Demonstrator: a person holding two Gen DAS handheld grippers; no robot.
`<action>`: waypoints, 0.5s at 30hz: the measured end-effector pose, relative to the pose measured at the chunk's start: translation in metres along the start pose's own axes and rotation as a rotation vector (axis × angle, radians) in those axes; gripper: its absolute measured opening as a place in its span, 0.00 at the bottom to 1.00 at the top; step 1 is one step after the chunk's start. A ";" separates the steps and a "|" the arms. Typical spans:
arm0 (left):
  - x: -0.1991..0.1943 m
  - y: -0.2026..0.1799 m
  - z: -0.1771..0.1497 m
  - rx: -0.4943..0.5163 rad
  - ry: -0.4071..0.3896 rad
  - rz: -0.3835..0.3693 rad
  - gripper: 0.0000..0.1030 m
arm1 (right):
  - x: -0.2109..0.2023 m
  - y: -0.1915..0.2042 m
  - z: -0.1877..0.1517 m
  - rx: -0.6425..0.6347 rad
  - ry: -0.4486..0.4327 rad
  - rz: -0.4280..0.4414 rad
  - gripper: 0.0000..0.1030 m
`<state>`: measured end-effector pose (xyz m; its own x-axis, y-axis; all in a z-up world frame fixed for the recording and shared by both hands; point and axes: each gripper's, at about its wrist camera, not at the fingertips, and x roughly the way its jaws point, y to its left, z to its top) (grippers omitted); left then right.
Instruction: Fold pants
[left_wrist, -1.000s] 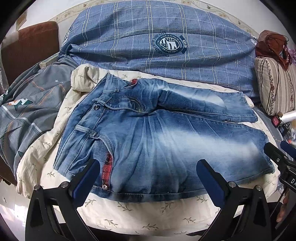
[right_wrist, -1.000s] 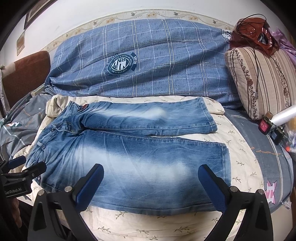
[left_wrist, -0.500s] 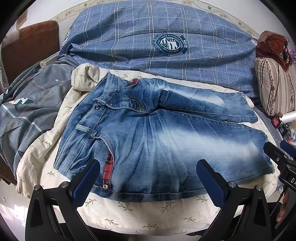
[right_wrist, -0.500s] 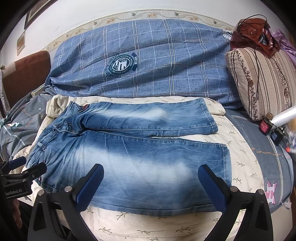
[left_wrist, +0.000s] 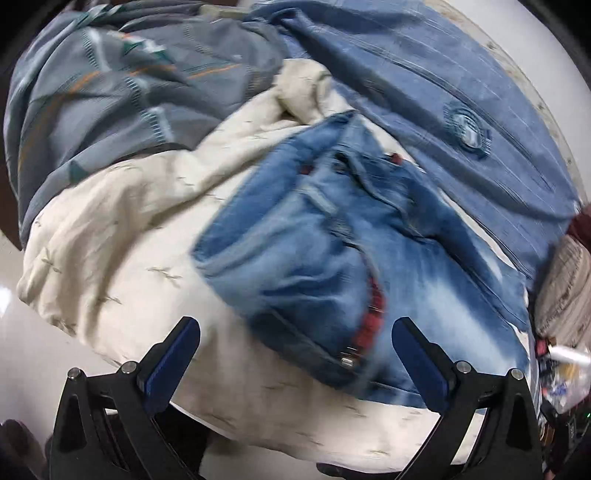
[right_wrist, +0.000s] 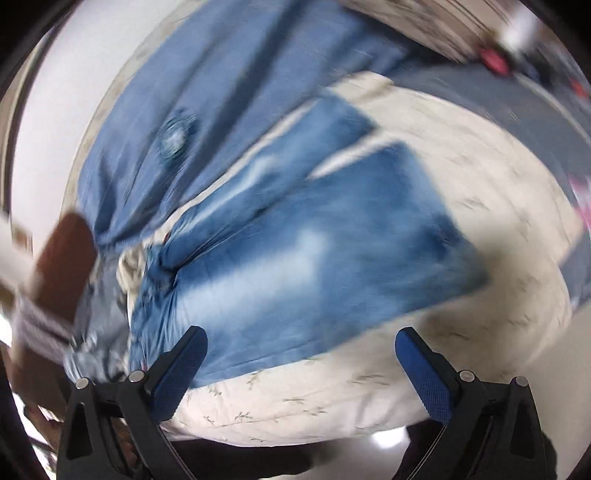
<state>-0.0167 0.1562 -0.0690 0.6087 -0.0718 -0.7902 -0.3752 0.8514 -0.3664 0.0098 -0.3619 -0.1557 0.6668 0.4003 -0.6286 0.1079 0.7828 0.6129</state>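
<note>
- Pants, blue denim, lie flat on cream quilt on the bed; both views blurred.
- We see left gripper fingers spread, empty, waistband at 12 o'clock.
- Right gripper fingers spread, empty, legs at 12 o'clock.
- Blue plaid cover beyond pants.

A home bedroom. A bed carries a cream leaf-print quilt, a blue checked duvet and a grey patterned blanket; a striped pillow lies at its edge
</note>
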 end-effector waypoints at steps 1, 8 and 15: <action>0.002 0.005 0.001 -0.008 0.000 0.003 1.00 | 0.000 -0.013 0.003 0.057 0.007 0.012 1.00; 0.023 0.007 0.010 -0.078 0.041 -0.067 1.00 | 0.011 -0.054 0.028 0.275 0.010 0.097 0.98; 0.038 0.027 0.004 -0.190 0.106 -0.144 1.00 | 0.025 -0.064 0.035 0.327 -0.003 0.076 0.71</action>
<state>-0.0003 0.1784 -0.1069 0.5926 -0.2476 -0.7665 -0.4205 0.7165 -0.5566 0.0447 -0.4188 -0.1940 0.6841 0.4501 -0.5739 0.2881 0.5562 0.7795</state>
